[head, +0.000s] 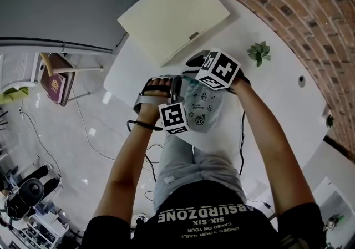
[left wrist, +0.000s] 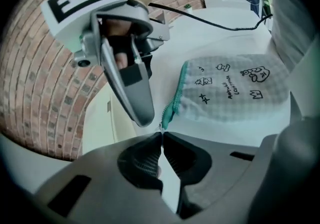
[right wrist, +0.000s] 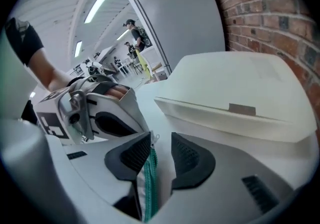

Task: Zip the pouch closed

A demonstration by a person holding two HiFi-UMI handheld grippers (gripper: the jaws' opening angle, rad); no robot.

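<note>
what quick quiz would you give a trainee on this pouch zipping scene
1. True or false: the right gripper has its jaws apart.
2. The pouch's zip is: a) red b) teal c) black.
3. Which gripper pinches the zip's end?
Key: 1 true; 2 b; 3 the left gripper.

I noted a black short-sleeved T-shirt (head: 222, 225) with white lettering and pale grey trousers (head: 188, 167). The grey left gripper (left wrist: 162, 140) and right gripper (right wrist: 161, 150) each carried a black-and-white marker cube (head: 218, 69) and dark ribbed pads (right wrist: 137, 153).
</note>
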